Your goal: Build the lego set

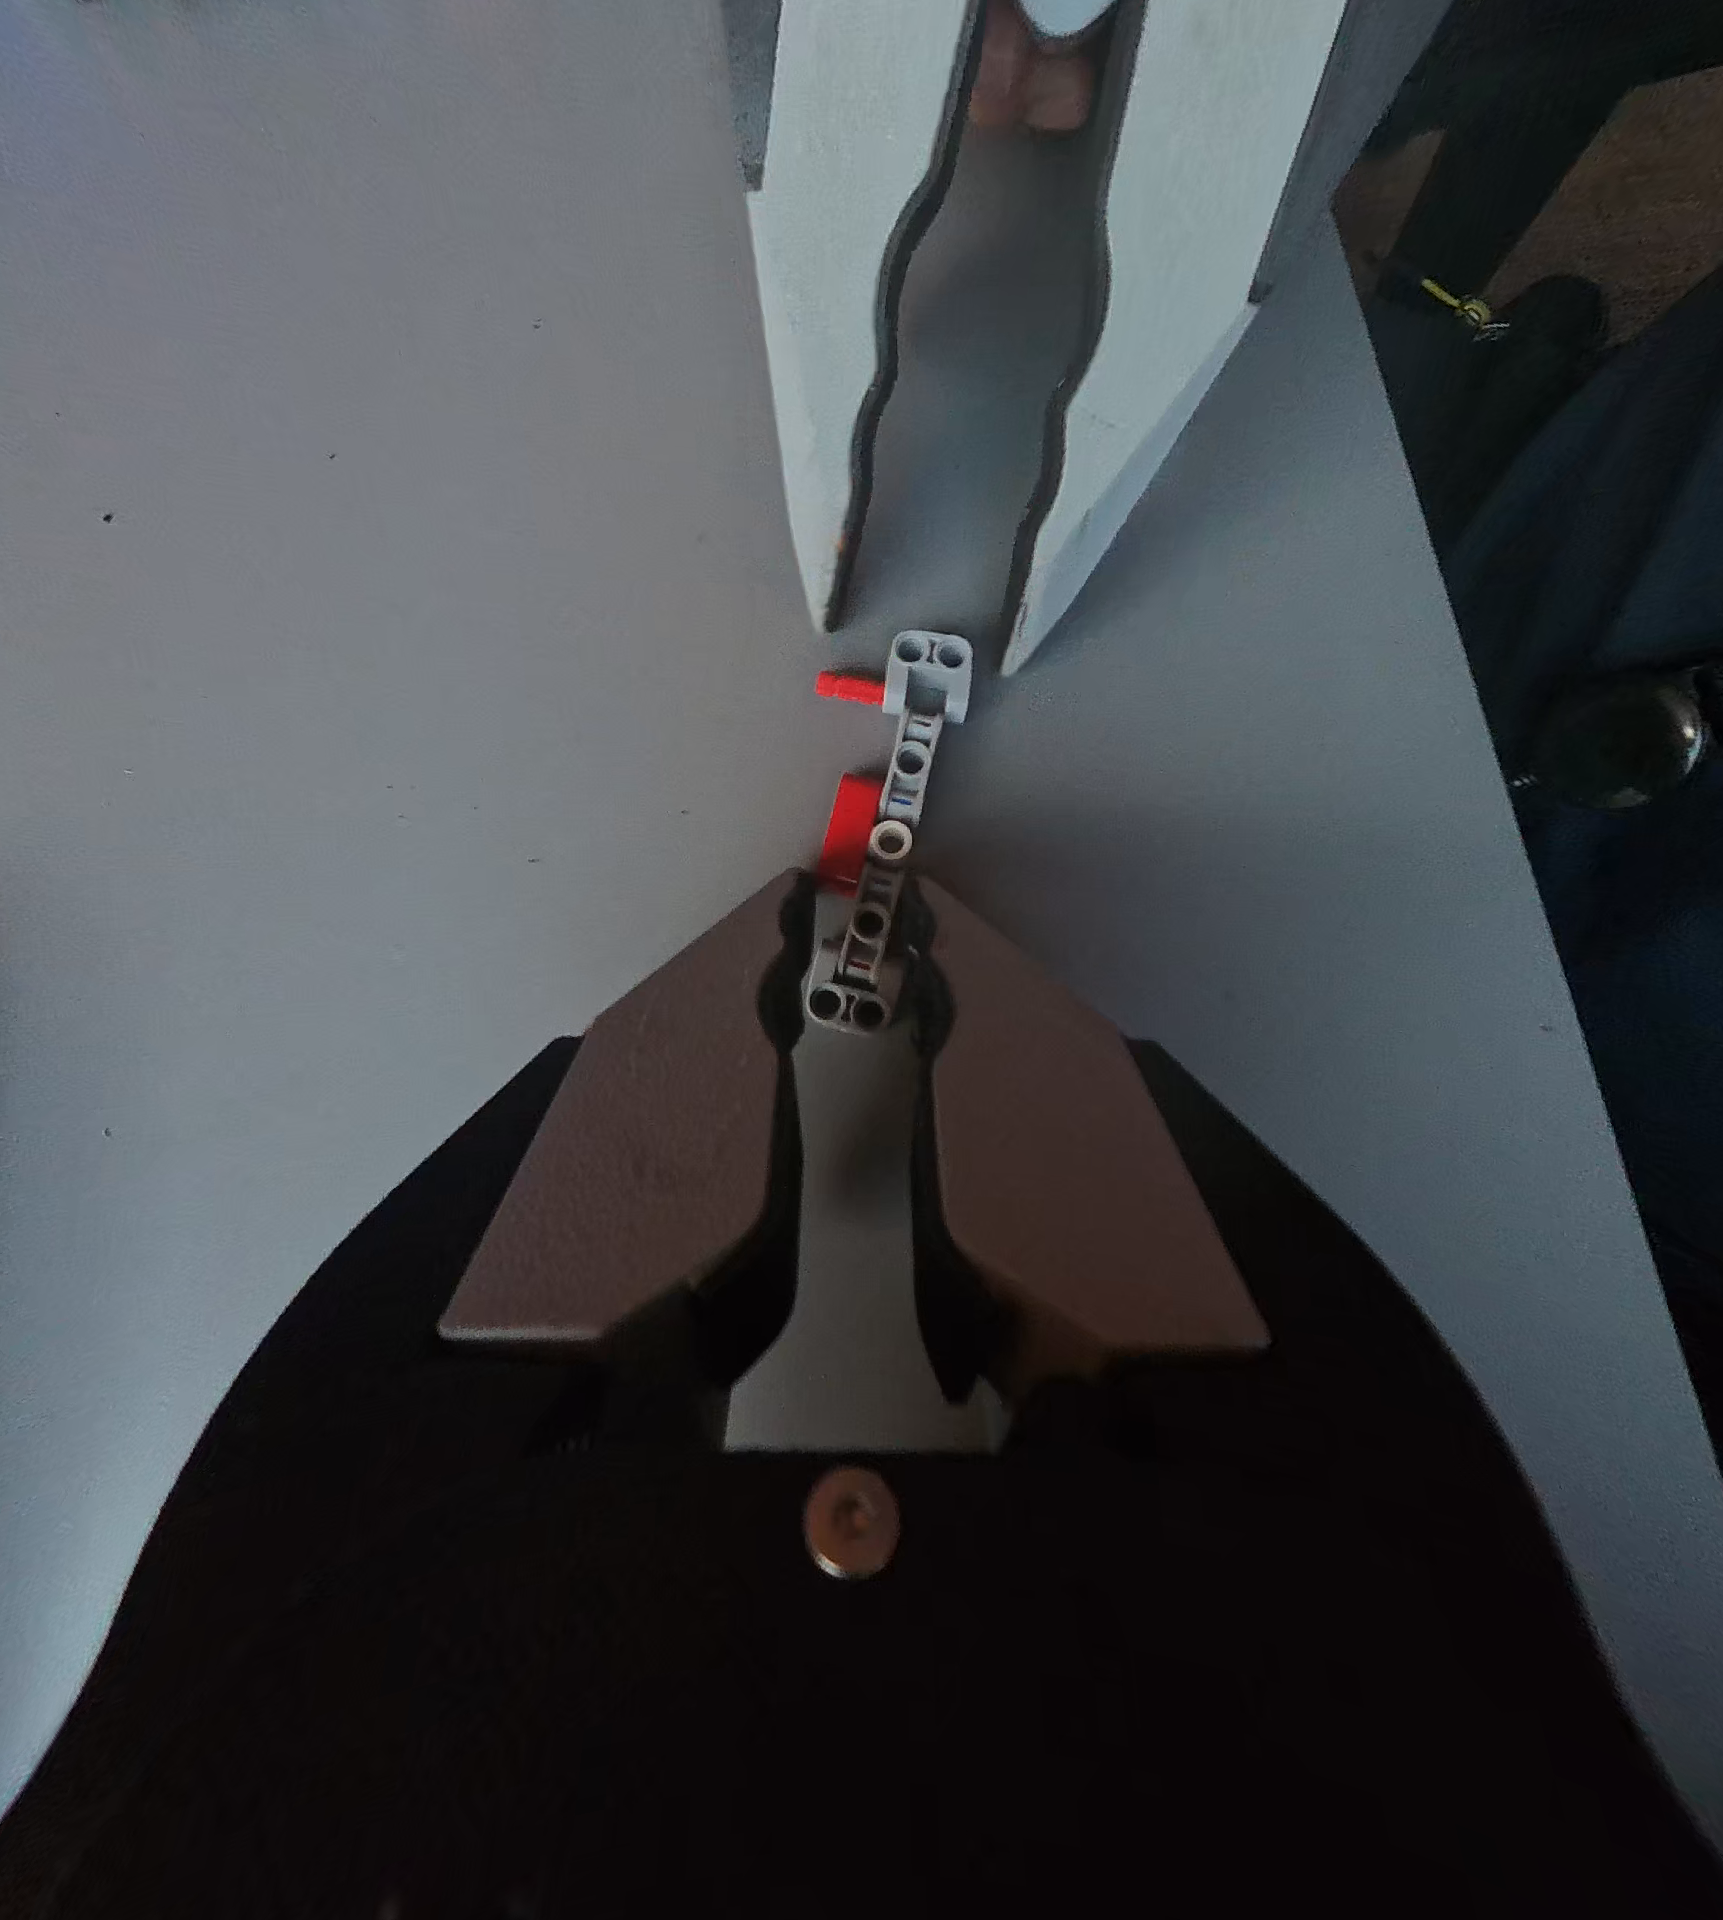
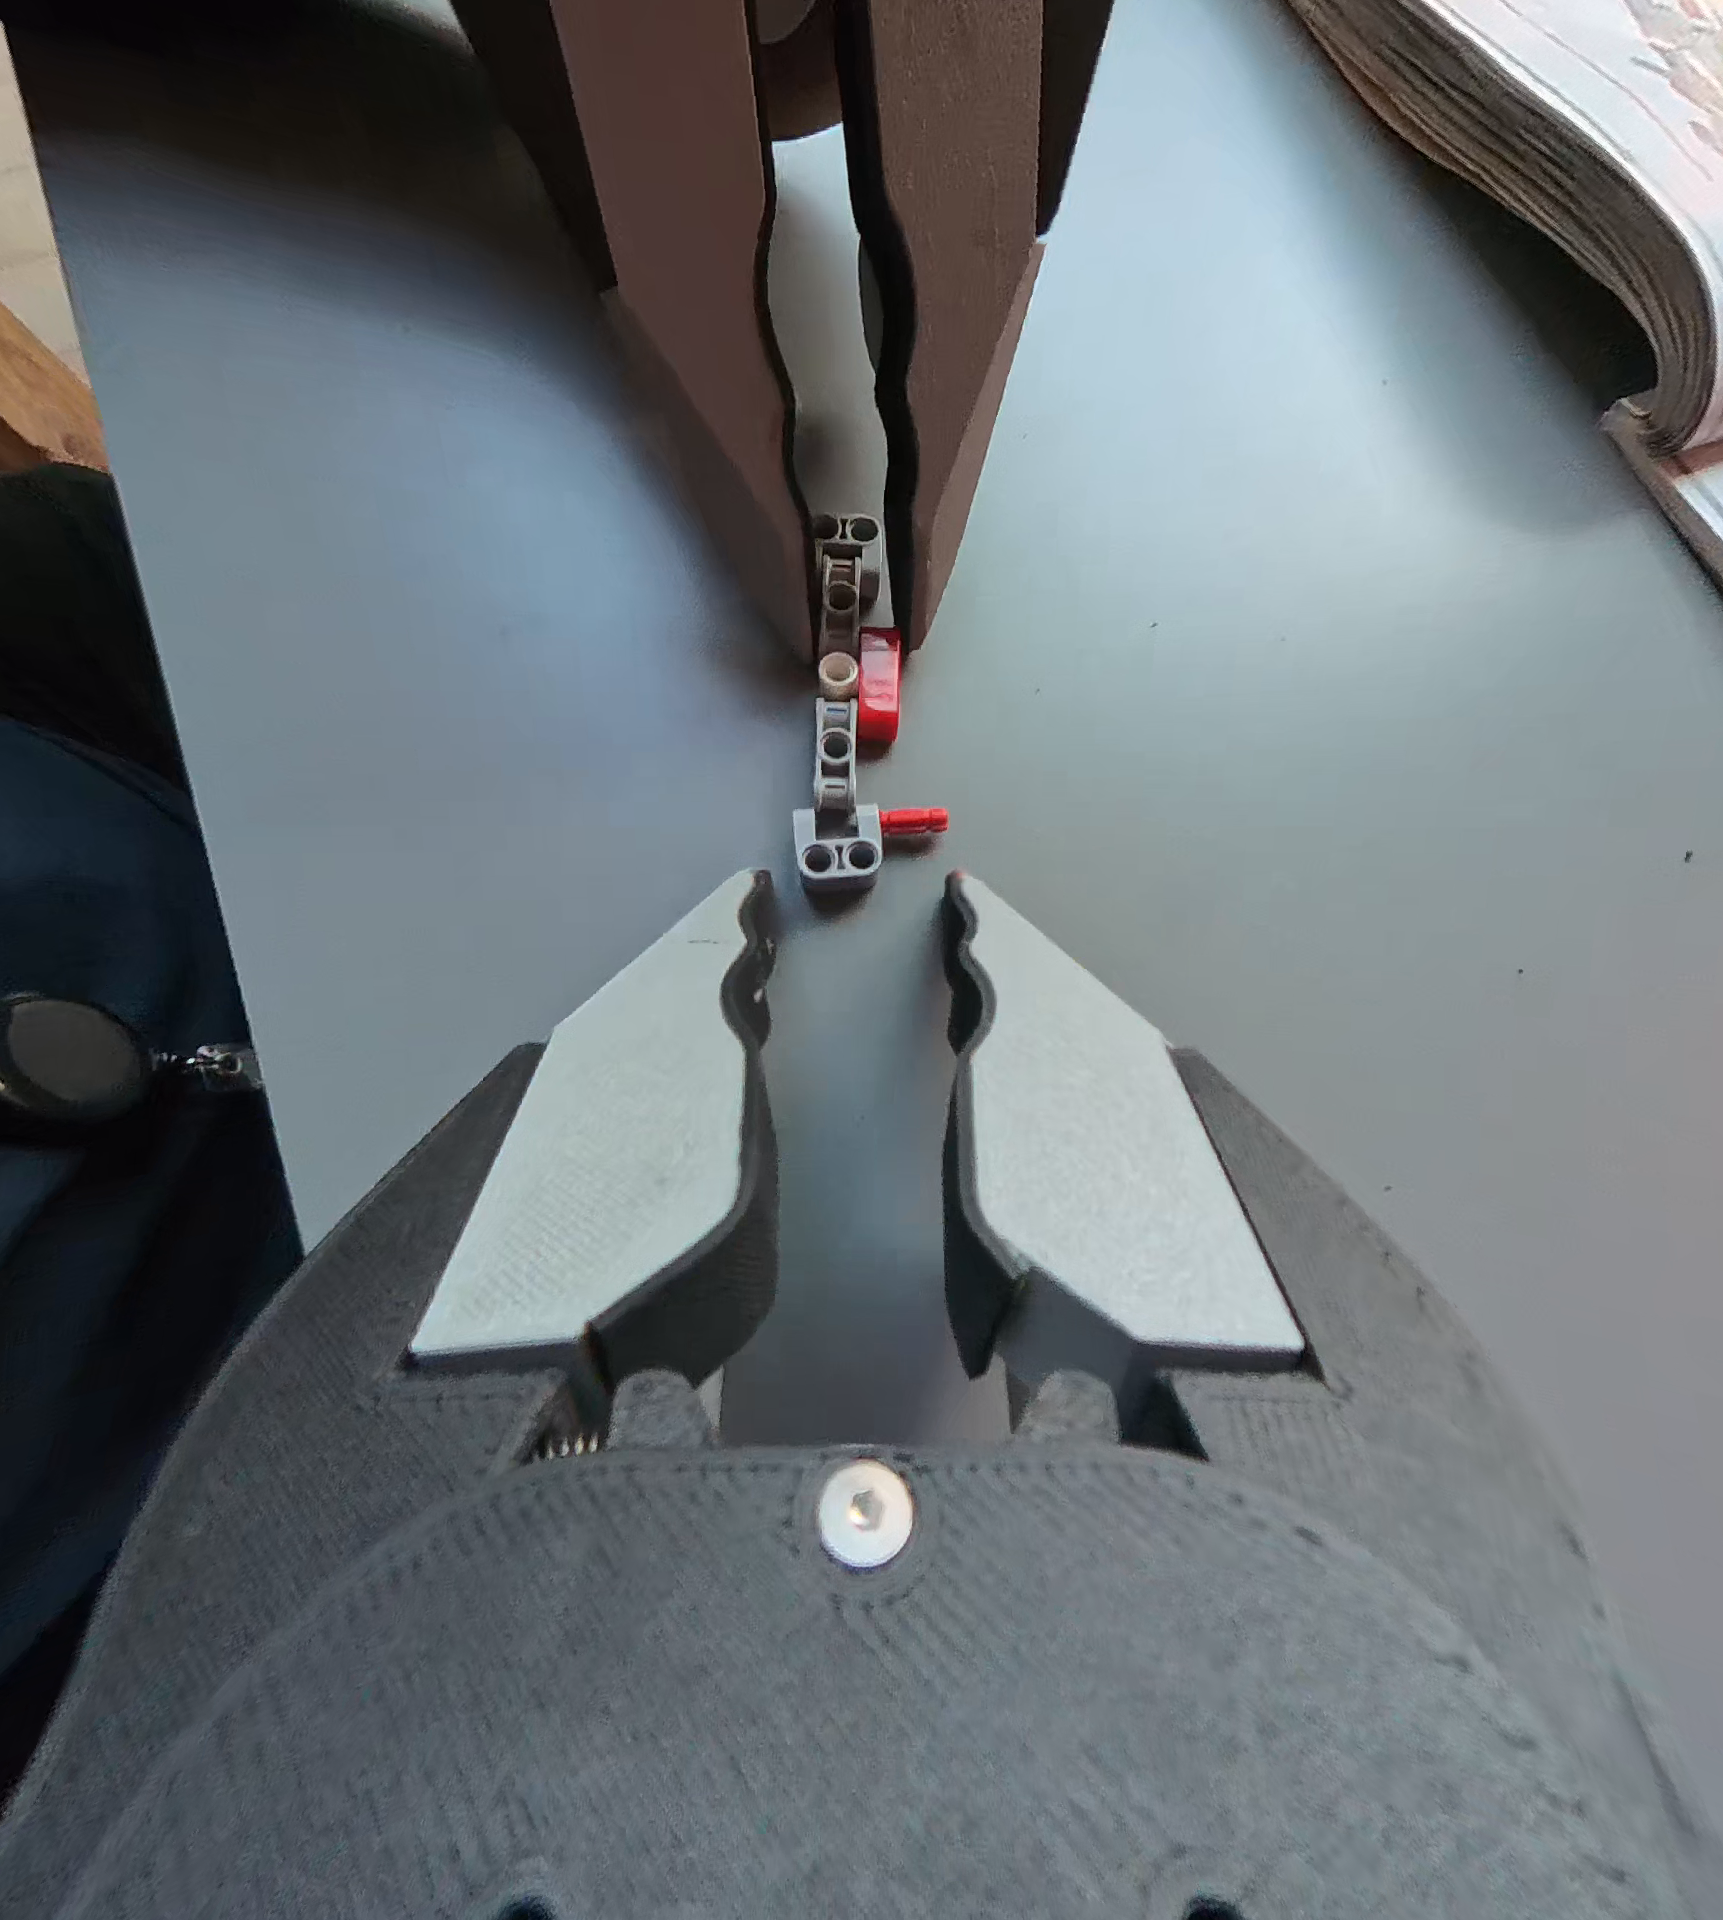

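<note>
Left gripper (image 1: 862, 935) with brown fingers pinches 1 end of the slim grey-and-red plastic brick assembly (image 2: 841, 717) lying on the grey table (image 2: 1356, 831); right gripper (image 2: 855, 883) with pale-grey fingers, jaws spread, sits just short of the other end, not touching

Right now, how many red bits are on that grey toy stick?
2. A red pin sticks out sideways from the end connector, and a red curved piece sits beside the middle. More may be hidden underneath.
</note>
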Available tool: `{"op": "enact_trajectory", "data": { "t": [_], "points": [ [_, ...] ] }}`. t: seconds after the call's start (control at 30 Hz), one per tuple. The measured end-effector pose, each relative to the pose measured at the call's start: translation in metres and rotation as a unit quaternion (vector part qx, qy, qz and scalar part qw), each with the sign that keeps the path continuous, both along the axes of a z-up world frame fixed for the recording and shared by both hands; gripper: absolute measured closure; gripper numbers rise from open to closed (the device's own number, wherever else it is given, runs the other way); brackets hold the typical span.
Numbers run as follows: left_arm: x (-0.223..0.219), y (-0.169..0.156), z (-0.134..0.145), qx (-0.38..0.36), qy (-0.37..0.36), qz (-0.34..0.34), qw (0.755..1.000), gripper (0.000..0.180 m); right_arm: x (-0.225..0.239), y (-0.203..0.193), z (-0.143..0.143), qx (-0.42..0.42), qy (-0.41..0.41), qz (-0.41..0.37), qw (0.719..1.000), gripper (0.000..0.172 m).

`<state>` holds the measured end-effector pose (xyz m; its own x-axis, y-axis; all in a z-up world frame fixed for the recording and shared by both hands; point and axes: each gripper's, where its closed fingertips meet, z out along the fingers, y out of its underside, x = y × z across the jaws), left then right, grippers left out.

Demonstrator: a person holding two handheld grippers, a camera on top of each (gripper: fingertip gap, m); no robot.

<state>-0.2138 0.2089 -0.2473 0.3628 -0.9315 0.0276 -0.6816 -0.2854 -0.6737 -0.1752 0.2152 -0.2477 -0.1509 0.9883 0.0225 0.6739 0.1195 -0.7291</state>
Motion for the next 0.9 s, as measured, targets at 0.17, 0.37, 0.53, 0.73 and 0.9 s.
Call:
{"op": "enact_trajectory", "data": {
  "t": [0.17, 0.37, 0.53, 0.73, 0.9],
  "points": [
    [0.0015, -0.0012, 0.0, 0.001, 0.0, 0.003, 1.0, 0.167, -0.0002, -0.0036, -0.0001, 0.008, 0.001, 0.006, 1.0, 0.146],
    [0.0018, -0.0014, -0.0001, -0.001, 0.003, 0.013, 1.0, 0.167, -0.0044, -0.0049, 0.0, 0.013, 0.001, 0.008, 1.0, 0.159],
    [0.0036, -0.0018, 0.0001, -0.005, -0.004, 0.025, 1.0, 0.167, -0.0056, -0.0058, 0.0, 0.01, 0.002, 0.004, 1.0, 0.159],
    [0.0048, -0.0016, 0.0001, -0.004, -0.006, 0.038, 0.999, 0.167, -0.0063, -0.0053, 0.0001, 0.007, 0.003, 0.002, 1.0, 0.159],
    [0.0061, -0.0013, 0.0, -0.004, -0.006, 0.047, 0.999, 0.167, -0.0065, -0.0054, 0.0001, 0.007, 0.003, 0.003, 1.0, 0.158]
  ]
}}
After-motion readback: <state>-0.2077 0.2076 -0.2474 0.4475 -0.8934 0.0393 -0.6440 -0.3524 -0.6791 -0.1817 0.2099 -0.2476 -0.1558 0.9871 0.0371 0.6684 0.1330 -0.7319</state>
